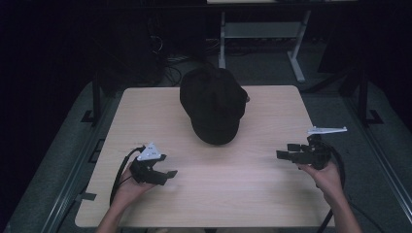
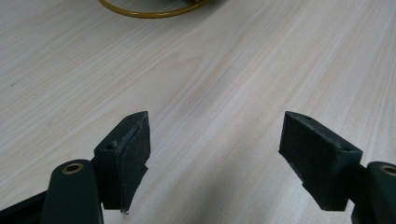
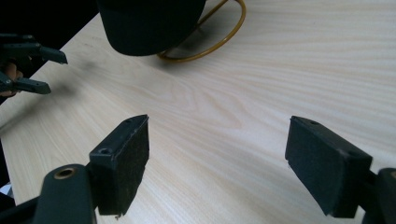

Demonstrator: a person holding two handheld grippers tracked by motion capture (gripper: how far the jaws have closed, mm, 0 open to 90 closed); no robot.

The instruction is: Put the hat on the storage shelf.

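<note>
From the high view, a black cloth cap sits near the far edge of the pale wooden counter, in the middle between the two far corners. The left gripper waits near the near left corner and the right gripper waits near the right edge. Both are well apart from the cap. Both have their jaws wide and hold nothing.

In the left gripper view, the two black jaws stand wide apart over bare wood. Far ahead is a bit of a thin golden wire ring.

In the right gripper view, the jaws are also wide and empty. The cap seems to sit on top of the golden wire ring, which looks like a little stand. The left gripper shows far off by the left edge of the counter.

The cap is probably light and soft, so it will bend and squash when pinched. It should not break. The flat brim looks stiffer, so it is likely the best place to grab. The wire stand may slide or tip if the cap is pulled sideways, so lifting straight up seems safer.
</note>
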